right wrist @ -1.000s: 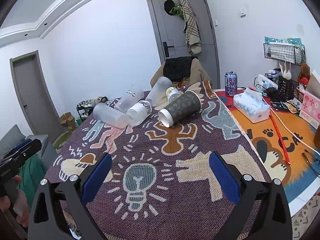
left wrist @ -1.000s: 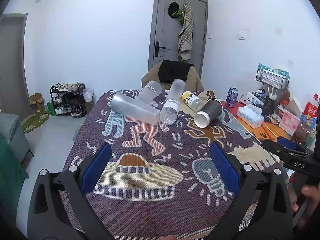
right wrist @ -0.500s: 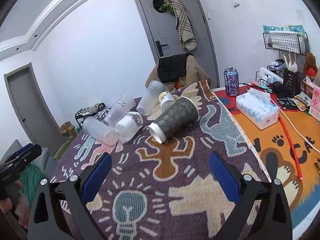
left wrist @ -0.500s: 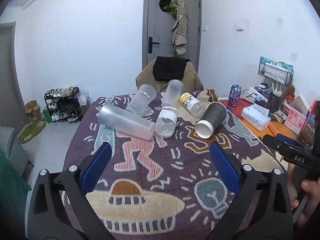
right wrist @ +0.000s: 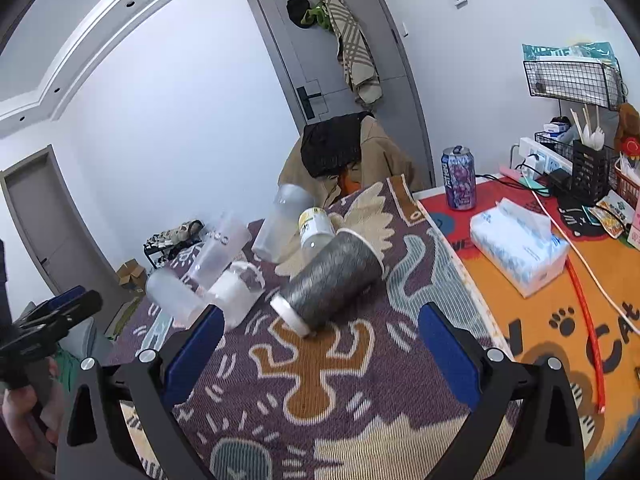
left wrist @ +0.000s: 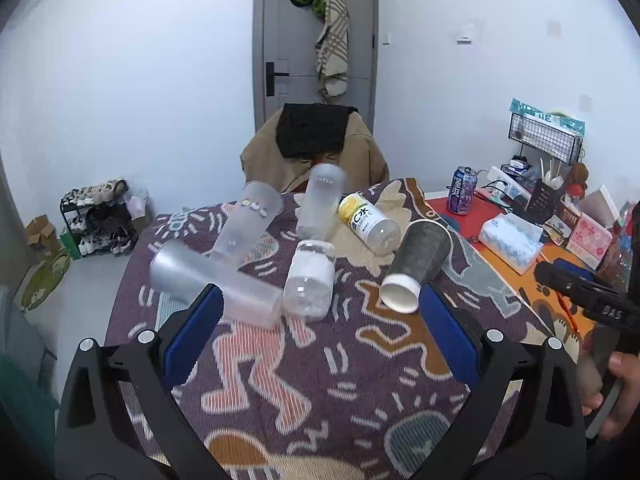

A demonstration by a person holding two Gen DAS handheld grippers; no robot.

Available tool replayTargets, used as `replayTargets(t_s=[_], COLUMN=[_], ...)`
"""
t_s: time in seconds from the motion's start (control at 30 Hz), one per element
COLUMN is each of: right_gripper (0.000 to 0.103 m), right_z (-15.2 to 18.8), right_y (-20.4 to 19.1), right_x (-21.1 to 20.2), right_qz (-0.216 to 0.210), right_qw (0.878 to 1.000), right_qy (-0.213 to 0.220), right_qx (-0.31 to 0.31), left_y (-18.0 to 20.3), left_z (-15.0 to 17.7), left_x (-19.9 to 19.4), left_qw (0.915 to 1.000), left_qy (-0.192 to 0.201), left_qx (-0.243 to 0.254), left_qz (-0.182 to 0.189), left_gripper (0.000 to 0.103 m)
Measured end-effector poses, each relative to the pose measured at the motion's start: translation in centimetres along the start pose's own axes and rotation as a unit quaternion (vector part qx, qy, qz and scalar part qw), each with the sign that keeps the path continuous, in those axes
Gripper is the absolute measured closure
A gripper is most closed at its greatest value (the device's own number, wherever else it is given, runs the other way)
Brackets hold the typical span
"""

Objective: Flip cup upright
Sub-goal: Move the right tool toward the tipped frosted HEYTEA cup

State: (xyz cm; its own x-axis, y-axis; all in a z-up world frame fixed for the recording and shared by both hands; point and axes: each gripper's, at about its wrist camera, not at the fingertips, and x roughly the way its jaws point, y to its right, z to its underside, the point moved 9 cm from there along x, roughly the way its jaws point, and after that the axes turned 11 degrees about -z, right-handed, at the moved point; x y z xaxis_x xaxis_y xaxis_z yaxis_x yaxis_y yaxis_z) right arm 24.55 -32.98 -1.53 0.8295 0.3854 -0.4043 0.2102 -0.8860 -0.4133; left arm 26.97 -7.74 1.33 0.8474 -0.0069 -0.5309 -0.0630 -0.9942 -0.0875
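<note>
your left gripper hangs above the patterned cloth with its blue pads spread wide, nothing between them. going left to right beyond its tips: a frosted tumbler on its side, touching the left pad in view; a clear bottle lying next to it; then the dark paper cup on its side, white rim toward you, just inside the right pad. your right gripper is also spread wide and empty; in its view the dark paper cup lies centred just ahead of the pads, not touching either. a tissue pack sits well off to the right on the orange mat.
</note>
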Motion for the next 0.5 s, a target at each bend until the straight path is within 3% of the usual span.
replayTargets(t_s=[0.2,0.5], right_gripper=[0.007,0.007], right_z=[-2.2,-3.6], right_y=[0.8,2.3], right_x=[1.3,4.0], right_qz=[0.008,0.008], right_qw=[1.0,1.0], right_qy=[0.001,-0.018], right_qx=[0.004,0.021], left_y=[0.5,1.0], left_z=[-1.8,-3.9], left_x=[4.0,10.8], left_qw=[0.9995,0.9962], left_qy=[-0.024,-0.076], left_qx=[0.011,0.022], left_qz=[0.018,0.037], left_gripper=[0.006,0.016])
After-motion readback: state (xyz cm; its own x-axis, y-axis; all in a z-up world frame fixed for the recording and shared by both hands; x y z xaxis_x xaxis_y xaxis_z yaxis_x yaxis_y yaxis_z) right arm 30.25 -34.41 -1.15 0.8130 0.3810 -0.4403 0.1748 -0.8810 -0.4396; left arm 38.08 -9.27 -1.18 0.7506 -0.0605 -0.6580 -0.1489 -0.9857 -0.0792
